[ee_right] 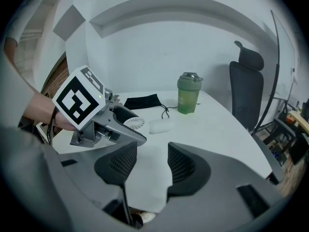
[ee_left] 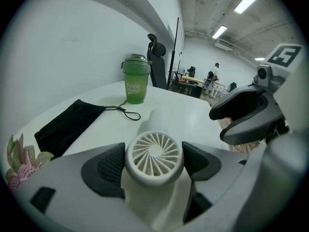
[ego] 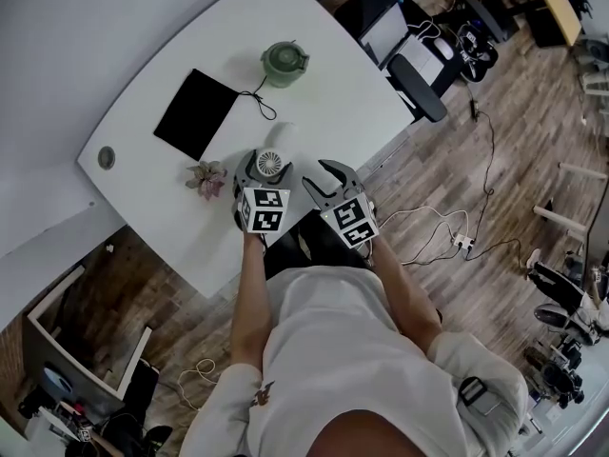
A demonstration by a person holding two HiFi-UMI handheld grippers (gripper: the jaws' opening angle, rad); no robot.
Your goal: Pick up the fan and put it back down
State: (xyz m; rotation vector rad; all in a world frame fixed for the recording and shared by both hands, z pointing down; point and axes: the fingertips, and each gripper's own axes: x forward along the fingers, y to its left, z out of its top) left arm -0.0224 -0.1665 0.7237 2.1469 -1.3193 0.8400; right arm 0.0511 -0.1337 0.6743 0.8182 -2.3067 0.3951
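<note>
Person's torso (ego: pixel 333 350) fills the near edge of the head view, forearms (ego: pixel 249 288) reaching to the counter (ego: pixel 143 65), where the left gripper (ee_left: pixel 154 159) has both pads (ee_left: pixel 108 166) set against the head of the fan (ee_left: pixel 153 151) near the front edge, a wide hold, and the right gripper (ee_right: pixel 150 153) hangs alongside, jaws apart over bare counter, nothing in them. Best to squeeze evenly on the rim and hold the head level so it cannot twist out. Right gripper view alone shows the fan down at counter level; pad contact reads only in the left gripper view.
</note>
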